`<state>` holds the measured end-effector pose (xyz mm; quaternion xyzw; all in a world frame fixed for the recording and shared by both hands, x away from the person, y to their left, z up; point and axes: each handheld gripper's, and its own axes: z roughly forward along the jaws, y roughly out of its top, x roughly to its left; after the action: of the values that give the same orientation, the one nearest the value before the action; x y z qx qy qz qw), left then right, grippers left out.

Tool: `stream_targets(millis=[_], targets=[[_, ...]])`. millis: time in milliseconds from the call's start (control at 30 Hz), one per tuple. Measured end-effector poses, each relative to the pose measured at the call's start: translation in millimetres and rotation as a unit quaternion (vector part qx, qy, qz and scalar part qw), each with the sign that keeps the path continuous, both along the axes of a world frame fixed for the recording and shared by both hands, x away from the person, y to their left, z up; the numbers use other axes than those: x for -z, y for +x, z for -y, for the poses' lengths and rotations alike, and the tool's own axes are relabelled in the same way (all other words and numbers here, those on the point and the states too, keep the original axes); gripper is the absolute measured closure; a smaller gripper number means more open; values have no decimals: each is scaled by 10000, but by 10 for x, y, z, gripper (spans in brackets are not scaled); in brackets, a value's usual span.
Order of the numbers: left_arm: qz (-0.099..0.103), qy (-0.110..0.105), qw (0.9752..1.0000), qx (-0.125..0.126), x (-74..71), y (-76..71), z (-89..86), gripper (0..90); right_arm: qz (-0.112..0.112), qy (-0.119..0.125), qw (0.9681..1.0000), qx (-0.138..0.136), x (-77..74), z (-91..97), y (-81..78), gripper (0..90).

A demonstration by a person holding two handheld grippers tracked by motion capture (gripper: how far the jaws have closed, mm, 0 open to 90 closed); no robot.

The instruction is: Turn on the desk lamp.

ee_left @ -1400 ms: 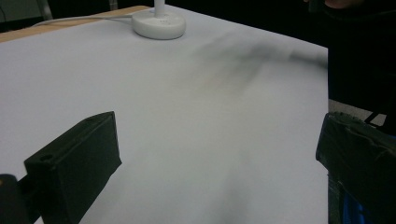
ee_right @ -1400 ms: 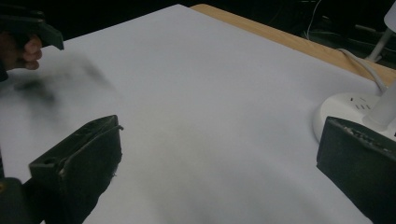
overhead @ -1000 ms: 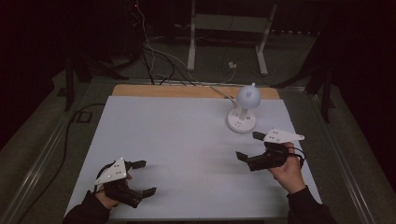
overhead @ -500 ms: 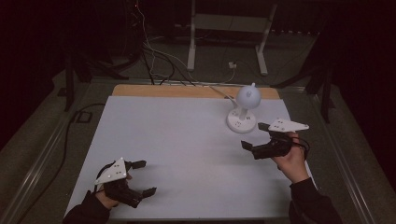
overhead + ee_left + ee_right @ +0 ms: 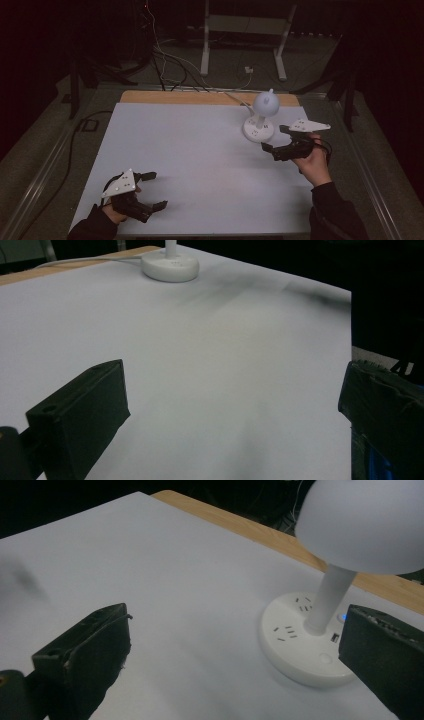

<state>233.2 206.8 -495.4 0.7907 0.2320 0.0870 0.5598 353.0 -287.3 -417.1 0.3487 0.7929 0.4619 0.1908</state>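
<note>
While the right gripper (image 5: 276, 139) hangs wide open and empty beside the lamp (image 5: 261, 116) near the table's (image 5: 200, 150) far edge, we judge a careless approach could topple it.

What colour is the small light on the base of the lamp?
Blue. The small light on the lamp base shows best in the right gripper view.

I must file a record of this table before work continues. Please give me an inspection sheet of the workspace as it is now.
Surface: white table top, wooden strip along far edge.
Job's things: white desk lamp, upright, round base with sockets, small blue light on base.
Clutter: nothing seen.
Grippers: left gripper open, near front corner; right gripper open, beside lamp base, not touching.
Cables: lamp cord runs off far edge; floor cables behind.
Surroundings: dark room, metal stand legs behind.
</note>
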Motion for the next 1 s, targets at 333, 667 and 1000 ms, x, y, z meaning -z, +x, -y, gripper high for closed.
stream_targets(millis=[333,667,1000], targets=[[32,1,10000,-12,-2,-3,0,2,-157,18,9998,79,66,79,212,0],[16,10,10000,0,4,-1,2,2,-421,86,9990,93,235,155,484,0],[-9,8,10000,-2,7,1,3,2,-503,-66,9981,339,400,172,669,0]])
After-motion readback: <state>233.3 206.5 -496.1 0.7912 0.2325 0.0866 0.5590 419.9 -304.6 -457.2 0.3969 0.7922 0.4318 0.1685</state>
